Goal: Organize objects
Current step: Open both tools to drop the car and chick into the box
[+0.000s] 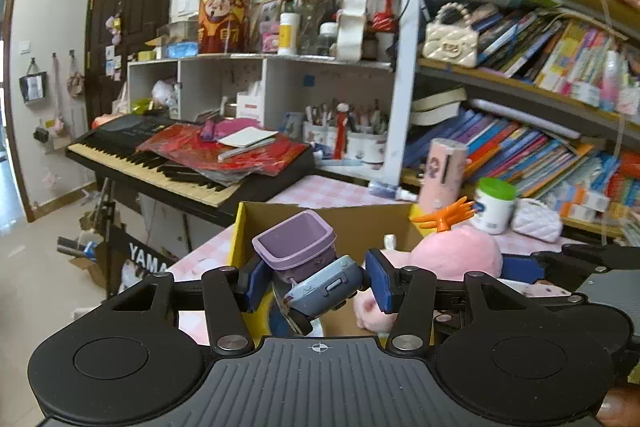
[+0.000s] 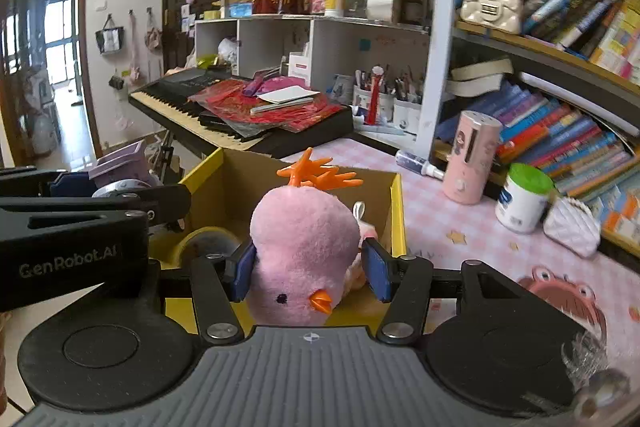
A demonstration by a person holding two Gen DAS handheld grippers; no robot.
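Toys are sitting in both grippers at once, each carried over the open cardboard box that is standing on the pink checked table, presumably so that loose things end up gathered in one container.

At the lower centre of the left wrist view, the left gripper is clamping a purple and grey toy: a lilac tub on a blue-grey wheeled base, tilted to the left. The blue pads are pressing on its base from either side, a sensible place to hold because the base looks hard and narrower than the tub.

At the lower centre of the right wrist view, the right gripper is squeezing a pink plush bird around its soft body, the beak facing the camera and the orange crest pointing toward the far wall of the box. The plush is bulging around the pads, so the grip is looking firm.

Inside the box, at the lower left of the right wrist view, a roll of tape is lying on the floor, partly hidden behind the gripper.

Both toys are hanging above the box opening rather than resting in it, so I judge that the dropping step is not yet done. A pink canister and a green-lidded jar are standing on the table at the right, well apart from the box.
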